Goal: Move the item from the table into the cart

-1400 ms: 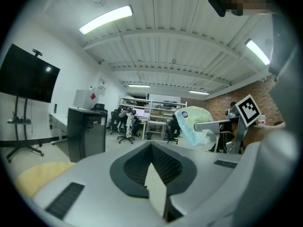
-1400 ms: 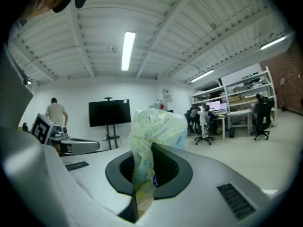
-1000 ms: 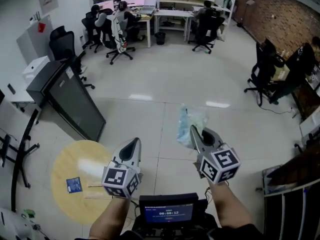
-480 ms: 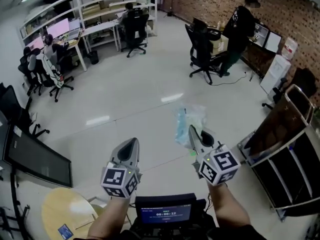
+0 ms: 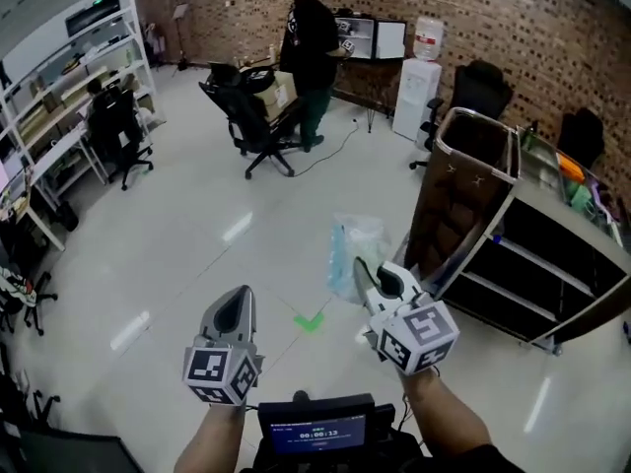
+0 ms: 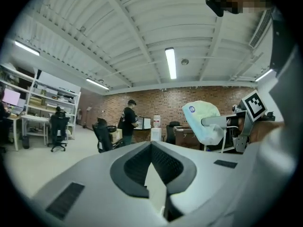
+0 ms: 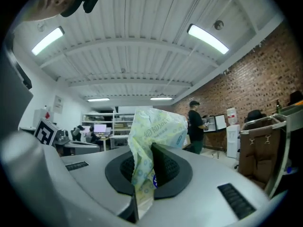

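Note:
The item is a pale blue-and-white plastic packet (image 5: 355,249), and my right gripper (image 5: 365,267) is shut on its lower edge. In the right gripper view the packet (image 7: 154,126) stands up between the pads of the right gripper (image 7: 144,150). My left gripper (image 5: 240,299) is held level beside it, shut with nothing in it; its jaw tips meet in the left gripper view (image 6: 151,143), where the packet (image 6: 203,119) shows at the right. The cart (image 5: 537,264), a black shelved frame with a brown bag (image 5: 463,190) at its near end, stands just right of the packet.
A person (image 5: 314,28) stands at a desk with monitors by the brick wall. A black office chair (image 5: 246,116) and a water dispenser (image 5: 422,67) are nearby. White shelves (image 5: 59,77) line the left. A green tape mark (image 5: 311,320) lies on the floor ahead.
The view has swung from the round wooden table and the desks to the brick wall and the cart. Both grippers came round together, the packet still in the right one. The table has left view.

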Demonstrator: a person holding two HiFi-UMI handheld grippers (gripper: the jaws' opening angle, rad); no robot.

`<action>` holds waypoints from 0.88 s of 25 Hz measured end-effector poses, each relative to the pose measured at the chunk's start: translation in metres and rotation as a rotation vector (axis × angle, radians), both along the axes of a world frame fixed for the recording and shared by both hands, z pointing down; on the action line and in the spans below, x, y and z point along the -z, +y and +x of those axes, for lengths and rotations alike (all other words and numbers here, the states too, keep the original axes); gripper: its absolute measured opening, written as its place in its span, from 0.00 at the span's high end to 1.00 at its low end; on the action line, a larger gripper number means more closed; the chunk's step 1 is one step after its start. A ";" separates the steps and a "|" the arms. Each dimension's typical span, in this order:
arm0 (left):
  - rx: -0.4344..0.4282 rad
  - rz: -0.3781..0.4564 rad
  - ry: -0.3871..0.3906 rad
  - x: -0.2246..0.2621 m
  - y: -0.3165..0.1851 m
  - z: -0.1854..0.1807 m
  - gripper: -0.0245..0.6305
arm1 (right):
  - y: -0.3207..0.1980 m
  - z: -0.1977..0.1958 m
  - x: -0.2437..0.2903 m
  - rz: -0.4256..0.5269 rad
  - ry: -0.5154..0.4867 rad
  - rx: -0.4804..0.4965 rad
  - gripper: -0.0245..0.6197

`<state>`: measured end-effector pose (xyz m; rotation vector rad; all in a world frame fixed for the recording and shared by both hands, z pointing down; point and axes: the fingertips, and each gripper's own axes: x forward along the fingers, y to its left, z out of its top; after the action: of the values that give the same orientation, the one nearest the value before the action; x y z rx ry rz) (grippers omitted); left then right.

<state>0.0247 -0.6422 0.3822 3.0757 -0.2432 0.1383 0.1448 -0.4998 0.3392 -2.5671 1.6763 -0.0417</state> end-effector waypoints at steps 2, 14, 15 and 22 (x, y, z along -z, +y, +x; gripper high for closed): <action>-0.082 0.004 0.009 0.000 0.011 0.065 0.96 | 0.022 0.055 -0.003 0.005 0.000 -0.079 0.96; -0.595 -0.035 0.093 0.024 0.128 0.367 0.96 | 0.171 0.283 0.008 0.052 0.017 -0.541 0.96; -0.623 -0.021 0.106 0.029 0.148 0.389 0.96 | 0.191 0.300 0.007 0.045 0.016 -0.568 0.96; -0.780 -0.005 0.116 0.023 0.328 0.536 0.96 | 0.365 0.410 0.006 0.020 0.020 -0.676 0.96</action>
<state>0.5607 -0.3144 0.3595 2.9618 0.9562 -0.0149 0.5549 -0.1345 0.3333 -2.9672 0.7288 0.0413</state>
